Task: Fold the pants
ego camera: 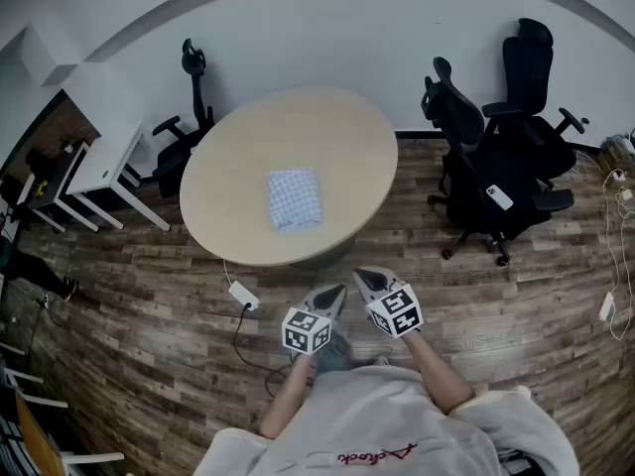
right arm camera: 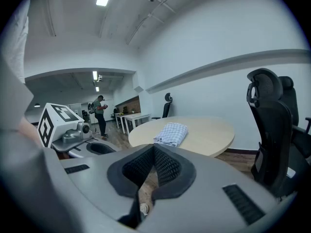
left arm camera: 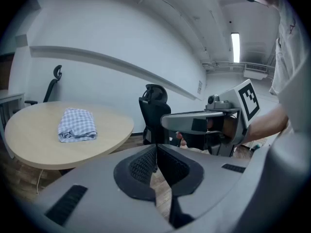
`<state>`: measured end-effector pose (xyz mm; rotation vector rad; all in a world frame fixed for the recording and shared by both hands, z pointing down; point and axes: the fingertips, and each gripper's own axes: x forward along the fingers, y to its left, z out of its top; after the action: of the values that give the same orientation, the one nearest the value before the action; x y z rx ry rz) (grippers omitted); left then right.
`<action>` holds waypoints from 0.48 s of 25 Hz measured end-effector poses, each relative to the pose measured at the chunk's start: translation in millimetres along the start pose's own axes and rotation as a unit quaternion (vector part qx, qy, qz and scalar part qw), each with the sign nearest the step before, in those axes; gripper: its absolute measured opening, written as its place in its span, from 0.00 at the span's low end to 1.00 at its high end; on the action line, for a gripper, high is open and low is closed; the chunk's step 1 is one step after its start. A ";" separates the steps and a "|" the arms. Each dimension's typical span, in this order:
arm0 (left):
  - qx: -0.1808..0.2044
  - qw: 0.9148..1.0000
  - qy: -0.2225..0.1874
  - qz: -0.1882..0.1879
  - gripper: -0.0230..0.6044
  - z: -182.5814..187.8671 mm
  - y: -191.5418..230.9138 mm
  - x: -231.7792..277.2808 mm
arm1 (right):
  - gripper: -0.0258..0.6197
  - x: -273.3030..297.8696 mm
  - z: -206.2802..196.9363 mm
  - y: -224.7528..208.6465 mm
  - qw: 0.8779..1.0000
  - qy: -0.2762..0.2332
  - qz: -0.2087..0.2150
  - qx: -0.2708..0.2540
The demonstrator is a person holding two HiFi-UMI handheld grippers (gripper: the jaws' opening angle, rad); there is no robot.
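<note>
The pants (ego camera: pixel 295 198) lie as a small folded bundle of blue and white check cloth on the round table (ego camera: pixel 238 157), close to its middle and a little toward its near edge. How many layers the bundle has, and what is tucked inside it, cannot be made out from any view. The table's leg is hidden under the top. Bare wood runs all round the bundle out to the table edge. The left gripper (ego camera: pixel 335 296) and the right gripper (ego camera: pixel 367 281) are both off the table, over the wooden floor (ego camera: pixel 129 296) just in front of its near edge, side by side and well apart from the pants. Each one has its jaws pressed together with nothing between them. The person's arms and white shirt are cut off at the bottom of the head view. Between the near edge and the person there is a strip of floor where a white power adapter (ego camera: pixel 243 295) lies with its cable. At the table's right edge two black office chairs (ego camera: pixel 496 147) stand close together, and one more black chair (ego camera: pixel 189 117) stands at the far left edge, next to a white desk (ego camera: pixel 104 147). In the right gripper view another person (right arm camera: pixel 100 113) stands far behind, too small to tell more.
</note>
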<state>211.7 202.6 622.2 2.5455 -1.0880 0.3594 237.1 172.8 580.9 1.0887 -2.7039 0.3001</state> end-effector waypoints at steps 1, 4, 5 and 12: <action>0.002 1.000 0.003 -0.001 0.09 -1.6 -3.1 -0.2 | 0.09 -2.7 -1.4 0.8 1.000 0.001 0.000 -0.001; 0.004 1.000 0.007 -0.007 0.09 -4.7 -12.7 0.2 | 0.09 -10.6 -4.1 1.3 1.000 0.003 -0.005 0.001; 0.005 1.000 0.008 -0.009 0.09 -5.2 -14.9 0.3 | 0.09 -12.2 -4.4 1.6 1.000 0.003 -0.007 0.001; 0.005 1.000 0.012 -0.015 0.09 -13.5 -23.7 2.2 | 0.08 -19.7 -13.6 6.5 1.000 0.013 -0.005 -0.001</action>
<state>229.3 221.9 630.1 2.5562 -1.0408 0.3886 248.0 193.9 587.9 1.0895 -2.6757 0.3087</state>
